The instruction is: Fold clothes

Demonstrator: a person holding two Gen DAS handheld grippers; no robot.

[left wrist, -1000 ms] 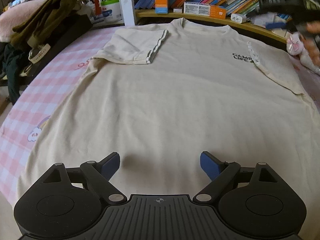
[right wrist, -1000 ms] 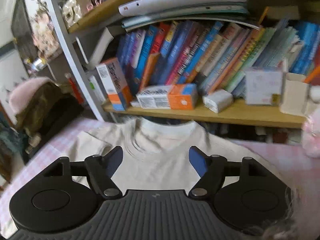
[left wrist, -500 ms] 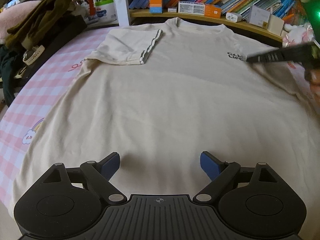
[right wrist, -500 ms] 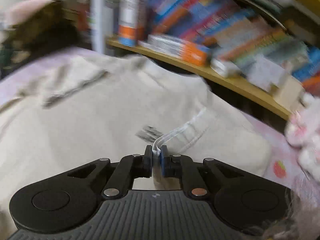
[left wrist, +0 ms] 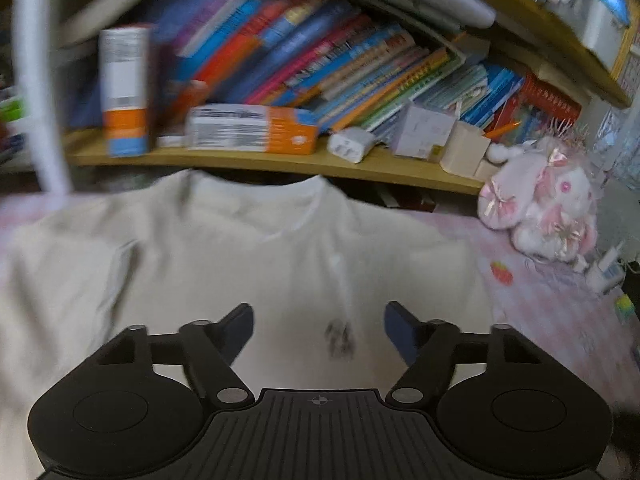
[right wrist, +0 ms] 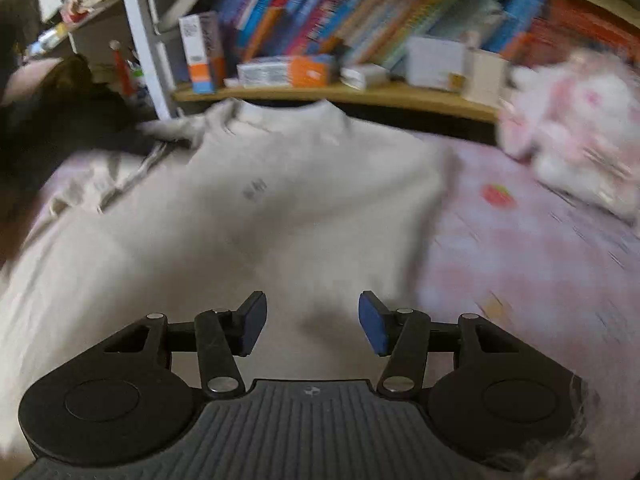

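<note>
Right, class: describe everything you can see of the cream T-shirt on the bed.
The cream T-shirt lies flat, front up, on the pink checked bed cover, its ribbed round collar toward the bookshelf. It looks like soft cotton knit, with a small dark chest print, blurred and unreadable. The sleeve on the picture's left is folded inward, showing a striped cuff. The other side seems folded in too. Neither gripper touches it.

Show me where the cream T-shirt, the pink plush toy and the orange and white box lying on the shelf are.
cream T-shirt [right wrist: 248, 216]: right wrist view, on the chest fabric.
pink plush toy [left wrist: 548, 200]: left wrist view, on its body.
orange and white box [left wrist: 256, 128]: left wrist view, on its front face.
</note>
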